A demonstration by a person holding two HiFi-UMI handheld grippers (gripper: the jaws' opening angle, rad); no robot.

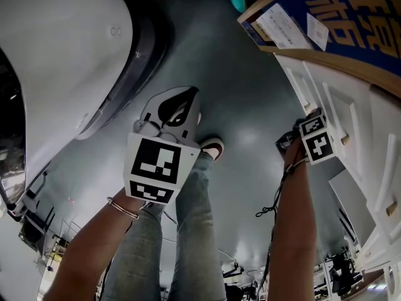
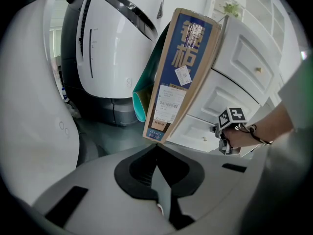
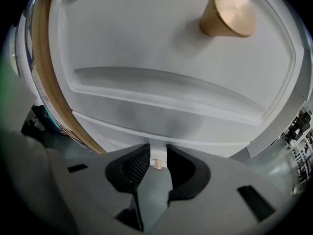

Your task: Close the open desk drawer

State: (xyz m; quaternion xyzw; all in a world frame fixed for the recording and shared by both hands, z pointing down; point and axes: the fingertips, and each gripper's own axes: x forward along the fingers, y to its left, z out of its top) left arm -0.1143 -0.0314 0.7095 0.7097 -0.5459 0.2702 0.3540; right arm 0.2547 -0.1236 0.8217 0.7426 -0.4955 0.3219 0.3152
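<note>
Right tool (image 3: 157,150) is at the drawer (image 3: 161,131) front, right side of the head view, jaws narrowly apart around its small knob (image 3: 157,164). The front faces the tool, long axis sideways. Left tool (image 2: 156,148) closed, empty.

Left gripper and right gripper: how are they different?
The left gripper has shut fingers, nothing between; the right gripper has fingers apart, a small knob showing in the gap. The left gripper is back from the desk; the right gripper is close up to a white drawer front. Both are grey with black fingers.
</note>
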